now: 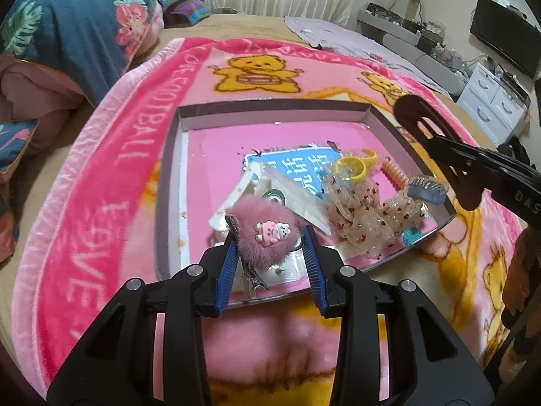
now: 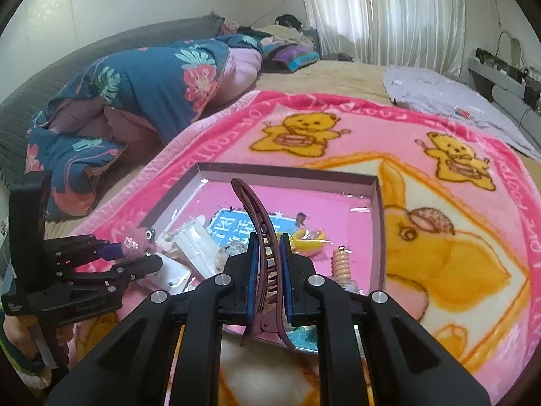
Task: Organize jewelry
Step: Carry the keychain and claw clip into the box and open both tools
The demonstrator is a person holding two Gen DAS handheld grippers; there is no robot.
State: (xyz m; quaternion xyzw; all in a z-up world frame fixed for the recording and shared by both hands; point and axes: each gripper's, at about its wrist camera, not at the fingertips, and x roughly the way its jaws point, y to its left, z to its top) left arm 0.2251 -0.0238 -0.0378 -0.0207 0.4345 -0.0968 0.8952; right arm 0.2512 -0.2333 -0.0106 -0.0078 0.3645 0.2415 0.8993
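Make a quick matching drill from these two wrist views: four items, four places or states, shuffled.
Items:
1. fluffy pink hair clip
2. brown banana clip
3. yellow ring-shaped piece
4. pink bear blanket

Places or states:
A. lying in the tray
B. clamped in the right gripper
C. spread under the tray
D. clamped in the left gripper

Pairs: 1-D, 2-B, 3-A, 4-C

A fluffy pink hair clip (image 1: 265,228) with a tiny pink bear on it is squeezed between two blue pads, above the near edge of the tray (image 1: 270,108). A long dark red hair clip (image 2: 262,237) stands upright, pinched the same way. In the tray lie a yellow ring (image 1: 353,165), a peach curly hair tie (image 1: 394,174) and a see-through dotted bow (image 1: 365,216).
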